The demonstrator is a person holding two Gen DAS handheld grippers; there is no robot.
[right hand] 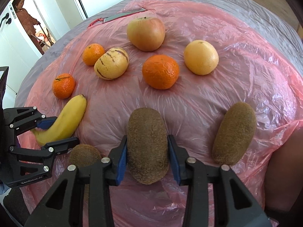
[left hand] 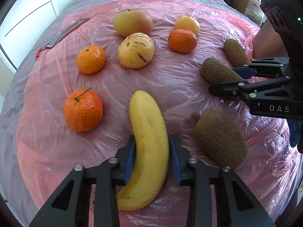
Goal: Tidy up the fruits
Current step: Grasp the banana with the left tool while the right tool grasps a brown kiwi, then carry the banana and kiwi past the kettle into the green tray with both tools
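banana between left hand-held gripper pads (touching); kiwi in right hand-held gripper.

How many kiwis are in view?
3. One between the right tool's fingers, one lying to its right, one to its left, partly behind the tool.

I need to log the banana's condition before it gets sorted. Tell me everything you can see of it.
The banana is yellow, smooth-skinned and gently curved, with faint brown flecks and a light bruise line along its back. It looks ripe and unpeeled. It lies on the pink plastic sheet, blunt tip pointing toward the other fruit. The left claw straddles its middle, blue pads against both sides. A mandarin sits apart on its left.
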